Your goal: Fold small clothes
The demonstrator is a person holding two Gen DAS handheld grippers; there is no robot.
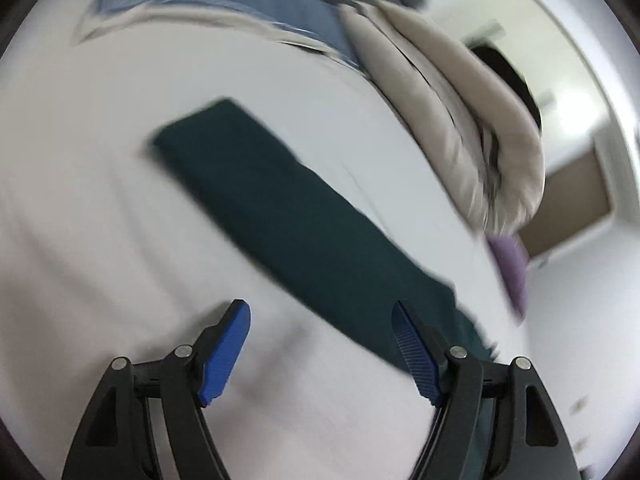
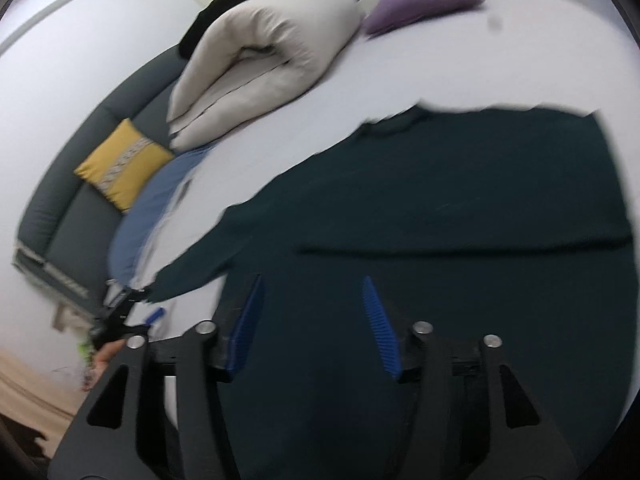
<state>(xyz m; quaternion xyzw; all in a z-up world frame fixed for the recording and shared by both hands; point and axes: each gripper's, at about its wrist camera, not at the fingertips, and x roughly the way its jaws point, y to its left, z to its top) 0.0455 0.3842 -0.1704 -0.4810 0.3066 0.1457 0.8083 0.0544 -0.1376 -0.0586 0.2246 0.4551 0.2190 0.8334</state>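
- While the dark green garment point(image 2: 440, 208) lay spread on the white bed point(image 1: 100, 200), both grippers hung over it with fingers apart and nothing between them.
- From the left gripper point(image 1: 322, 344), one sleeve point(image 1: 280, 208) ran away up and to the left, its long axis slanting, its near end by the right-hand finger.
- Under the right gripper point(image 2: 312, 320) sat the body of the garment, so that hand looked nearer for the next fold.
- A folded beige duvet point(image 2: 260, 52) lay well apart.

Left tool point(image 1: 320, 312) and right tool point(image 2: 312, 288), both jaws apart, empty.
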